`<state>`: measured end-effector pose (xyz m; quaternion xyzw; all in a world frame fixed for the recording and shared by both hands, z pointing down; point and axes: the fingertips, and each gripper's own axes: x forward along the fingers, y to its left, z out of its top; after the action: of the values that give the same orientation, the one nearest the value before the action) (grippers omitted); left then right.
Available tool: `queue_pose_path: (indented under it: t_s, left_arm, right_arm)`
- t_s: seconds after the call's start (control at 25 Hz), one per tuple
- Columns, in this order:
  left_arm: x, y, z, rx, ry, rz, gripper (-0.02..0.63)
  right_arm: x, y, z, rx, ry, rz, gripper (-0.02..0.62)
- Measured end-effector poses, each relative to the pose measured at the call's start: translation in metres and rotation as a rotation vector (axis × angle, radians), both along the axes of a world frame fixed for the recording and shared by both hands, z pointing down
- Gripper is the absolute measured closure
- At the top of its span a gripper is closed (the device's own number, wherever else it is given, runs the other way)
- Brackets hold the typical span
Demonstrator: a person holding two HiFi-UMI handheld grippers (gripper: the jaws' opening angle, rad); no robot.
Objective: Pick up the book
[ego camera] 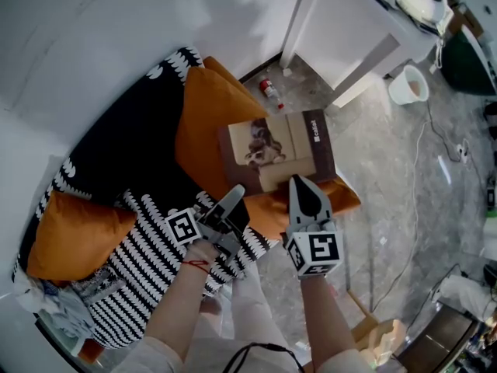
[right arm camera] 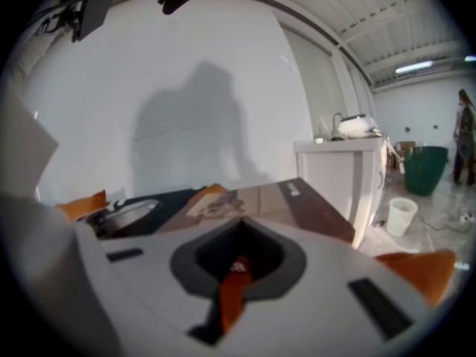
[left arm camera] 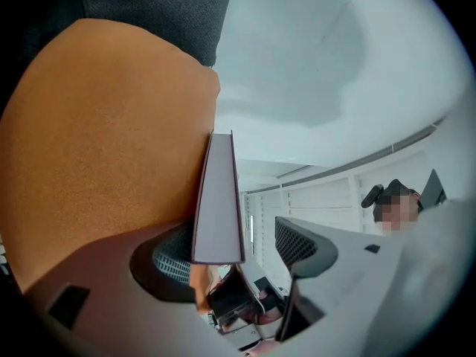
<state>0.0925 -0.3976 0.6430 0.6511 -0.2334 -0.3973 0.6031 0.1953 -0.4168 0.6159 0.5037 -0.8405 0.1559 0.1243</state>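
Observation:
The book (ego camera: 276,152), brown-covered with a dog picture, lies on an orange cushion (ego camera: 210,123) on the sofa. My left gripper (ego camera: 235,196) is at the book's near left corner, open. In the left gripper view the book (left arm camera: 219,199) shows edge-on between the jaws, close against one mesh pad (left arm camera: 172,262), with a gap to the other pad (left arm camera: 301,242). My right gripper (ego camera: 297,183) is shut, and its tip lies at the book's near edge. In the right gripper view the cover (right arm camera: 260,199) stretches away just beyond the shut right gripper (right arm camera: 238,233).
The sofa (ego camera: 116,154) has a black-and-white throw and a second orange cushion (ego camera: 74,235). A white table (ego camera: 349,29) stands behind, with a small bottle (ego camera: 269,92) and a white bucket (ego camera: 408,84) on the floor. Cables run across the floor (ego camera: 419,200). A person (right arm camera: 465,136) stands far off.

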Motion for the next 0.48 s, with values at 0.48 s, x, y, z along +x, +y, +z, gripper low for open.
queue_pose_path:
  t_s: [0.48]
  left_arm:
    - [0.001,-0.002,0.009,-0.043,-0.014,-0.025,0.436]
  right_arm:
    - [-0.001,0.001,-0.005,0.016,-0.035,-0.015,0.583]
